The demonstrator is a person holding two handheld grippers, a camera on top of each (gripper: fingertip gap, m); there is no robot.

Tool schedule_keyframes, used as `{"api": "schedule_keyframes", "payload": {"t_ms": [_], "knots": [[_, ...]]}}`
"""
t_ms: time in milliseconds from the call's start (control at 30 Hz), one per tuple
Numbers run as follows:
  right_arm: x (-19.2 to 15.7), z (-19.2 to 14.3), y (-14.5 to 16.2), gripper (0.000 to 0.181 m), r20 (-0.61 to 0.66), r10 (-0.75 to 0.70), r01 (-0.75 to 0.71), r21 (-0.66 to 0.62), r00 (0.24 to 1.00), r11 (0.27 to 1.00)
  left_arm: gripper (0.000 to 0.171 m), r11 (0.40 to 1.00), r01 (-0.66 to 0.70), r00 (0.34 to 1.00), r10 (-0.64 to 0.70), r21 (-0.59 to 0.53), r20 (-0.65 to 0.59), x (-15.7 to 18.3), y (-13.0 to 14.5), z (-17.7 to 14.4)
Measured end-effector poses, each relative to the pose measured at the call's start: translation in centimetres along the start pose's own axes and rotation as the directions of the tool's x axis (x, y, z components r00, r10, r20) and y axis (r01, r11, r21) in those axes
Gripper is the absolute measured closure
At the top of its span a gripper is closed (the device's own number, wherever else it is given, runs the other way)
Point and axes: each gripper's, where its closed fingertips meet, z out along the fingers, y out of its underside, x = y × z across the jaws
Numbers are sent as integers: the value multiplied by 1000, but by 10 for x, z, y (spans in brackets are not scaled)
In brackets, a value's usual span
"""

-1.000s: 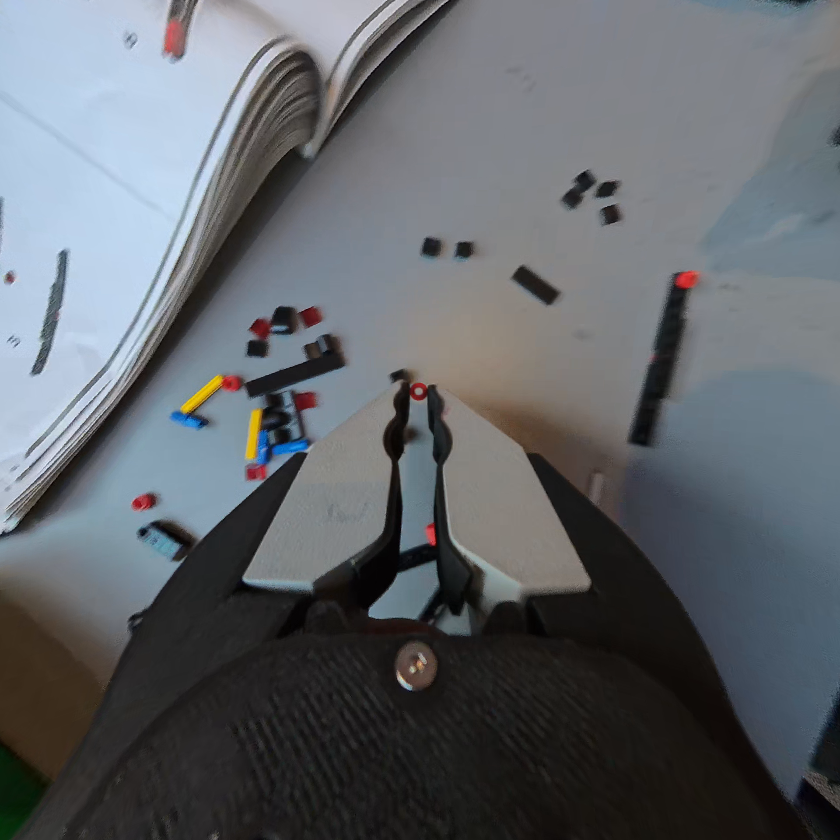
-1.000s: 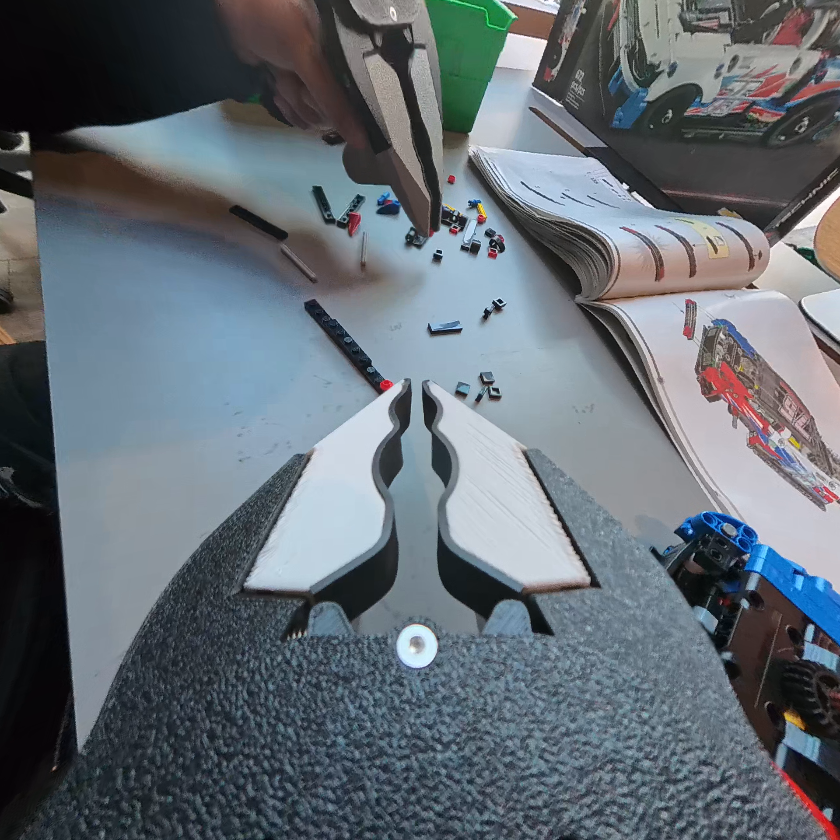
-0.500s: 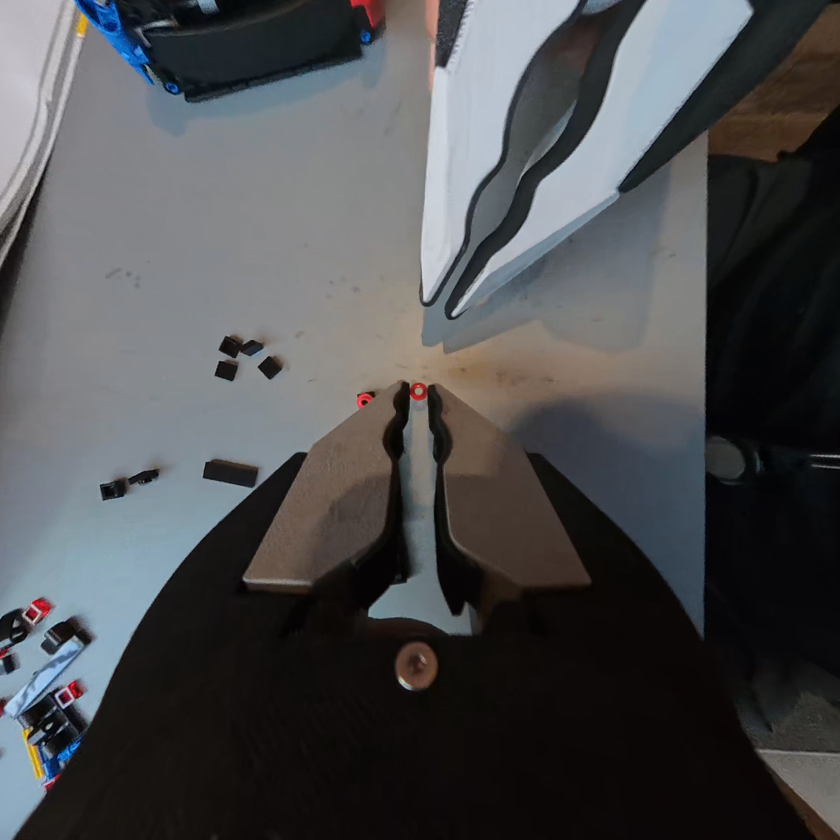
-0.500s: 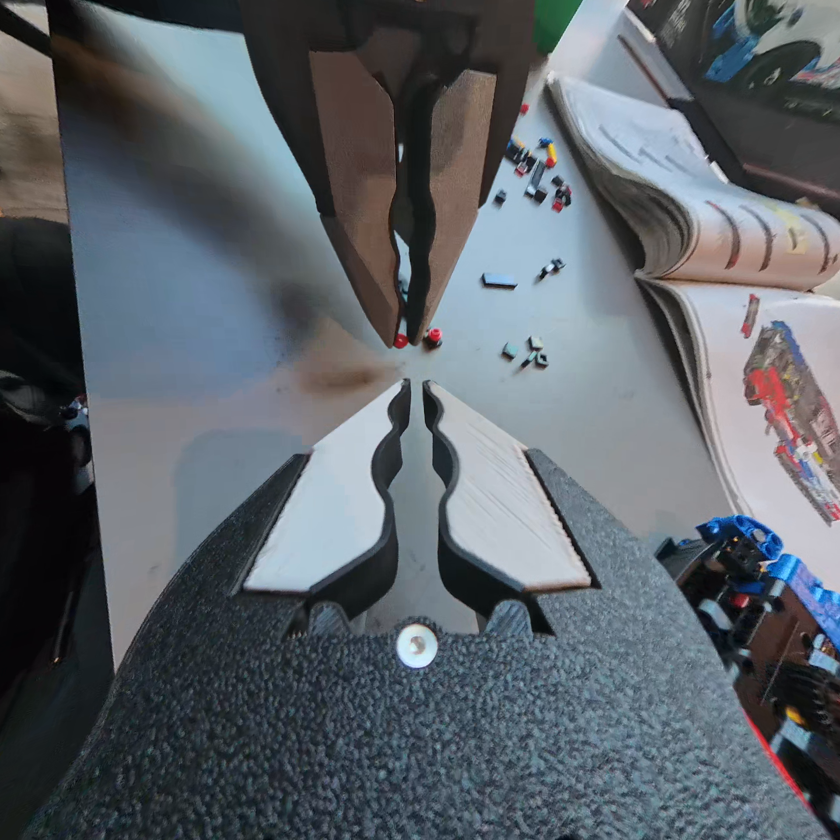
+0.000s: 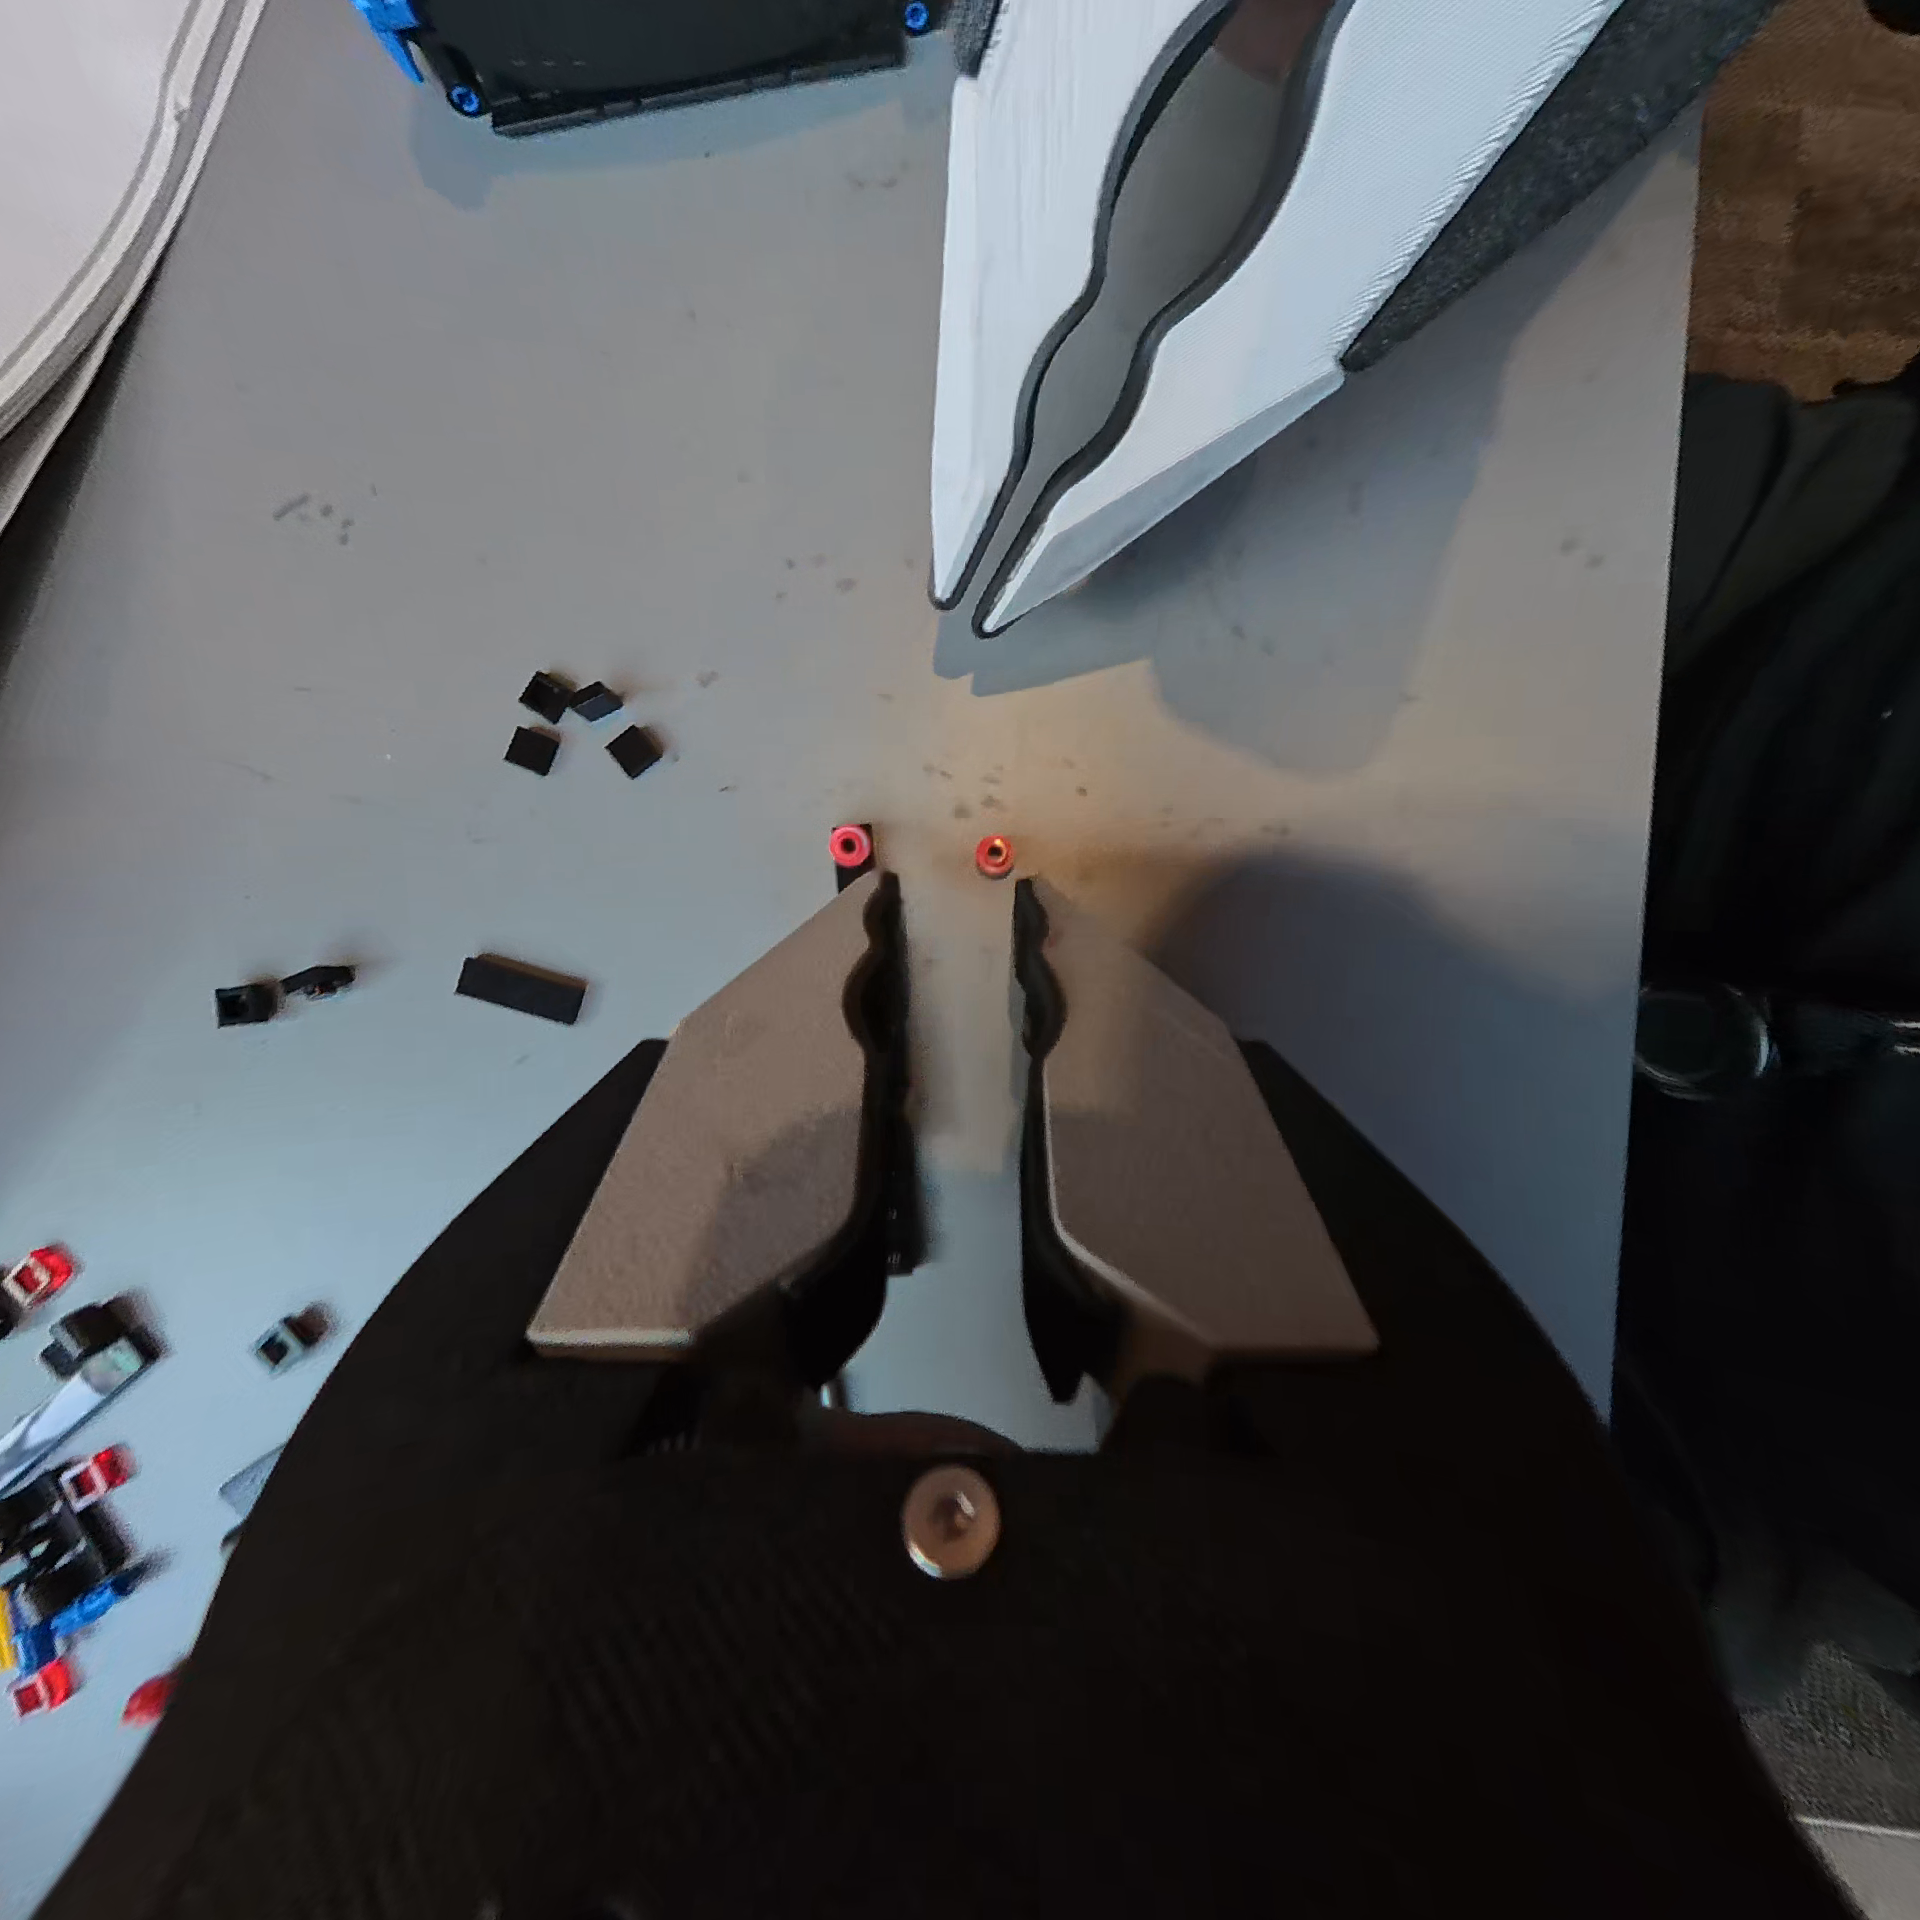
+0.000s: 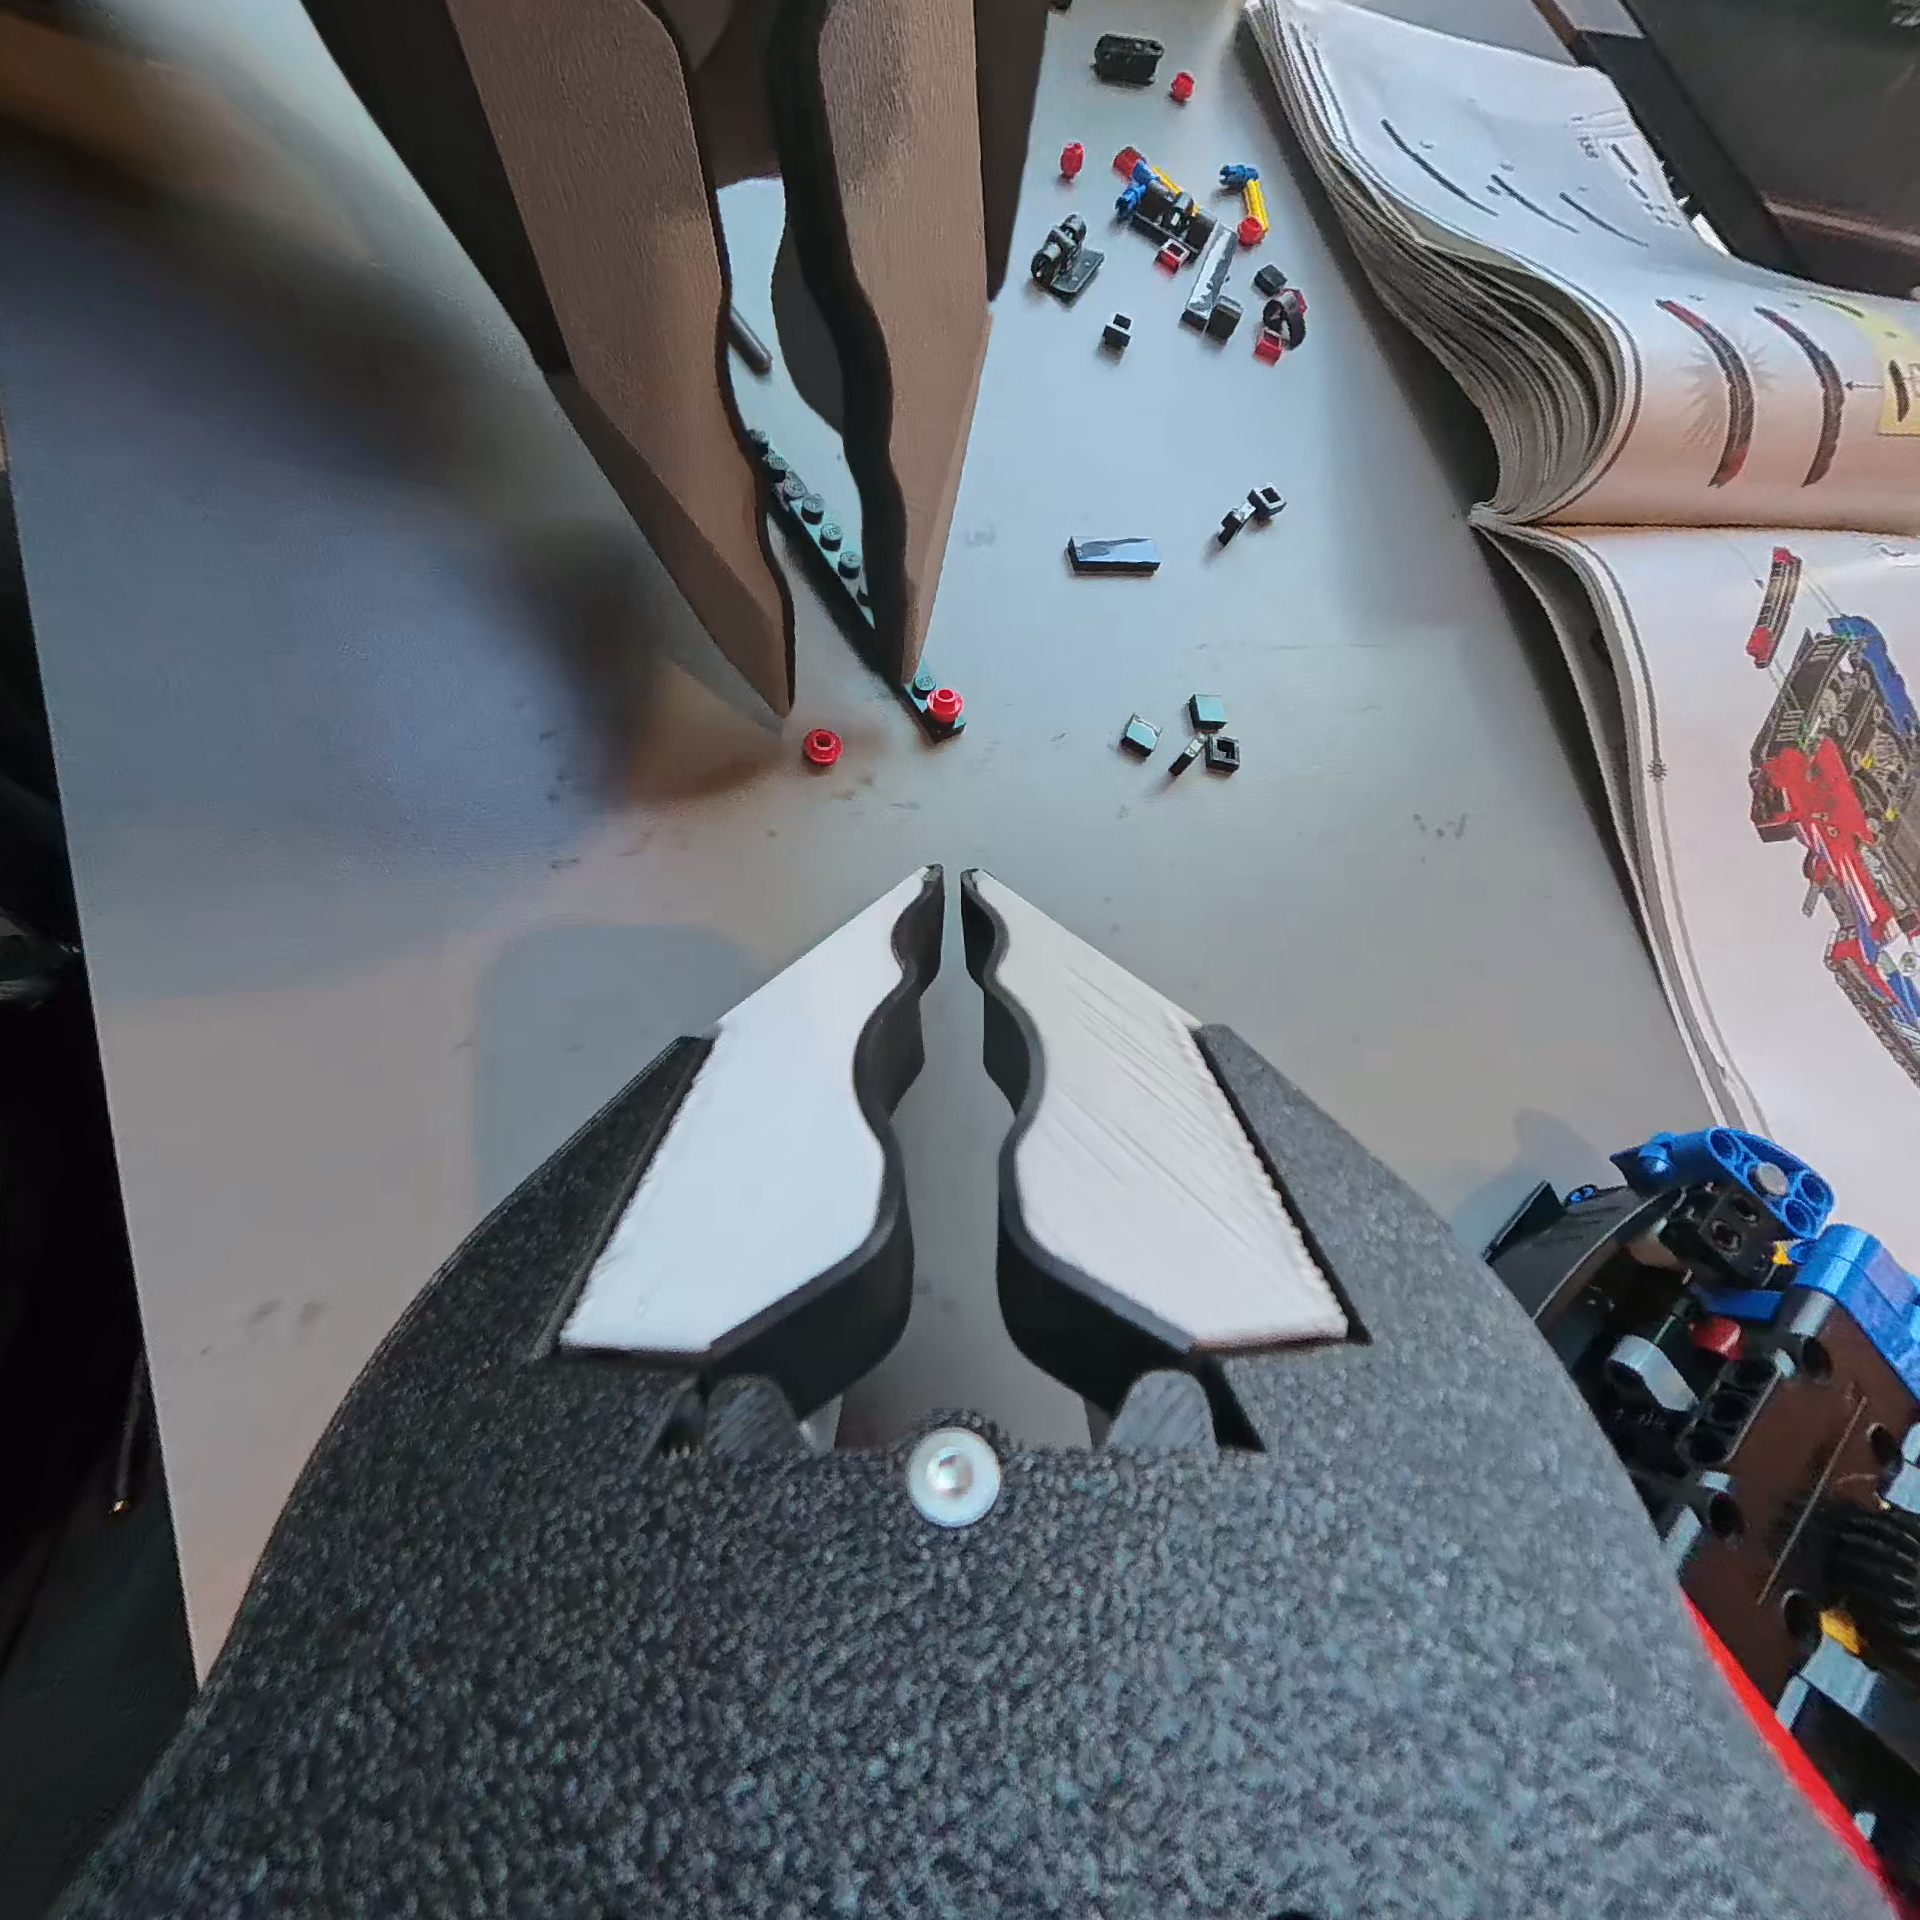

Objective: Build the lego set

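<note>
My left gripper points down at the grey table, its jaws spread with nothing between them; a loose red round stud lies on the table just off its right fingertip. The long black plate, with another red stud on its near end, runs under the left finger. My right gripper hovers opposite, tilted towards the studs, jaws nearly pressed together and empty. The part-built car sits to my right.
</note>
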Motion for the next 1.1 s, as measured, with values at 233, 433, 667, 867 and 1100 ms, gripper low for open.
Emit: {"api": "schedule_keyframes", "payload": {"t_ms": [233,433,667,867,1100], "knots": [[2,4,-4,179,11,-12,12,13,1000,1000,147,996,89,991,-86,-21,105,-26,19,-10],[-1,7,-11,178,24,-36,35,36,999,999,167,996,89,996,-89,-14,-3,-21,17,-3],[5,10,-28,164,-30,-211,213,95,977,972,167,925,373,839,-307,64,-450,-15,-4,-16],[-1,7,-43,154,-67,-470,475,123,880,871,167,900,427,738,-293,85,-608,-4,-11,-31],[-7,10,-48,163,-20,-526,523,149,850,839,167,905,418,713,-273,79,-646,4,-12,-32]]}}
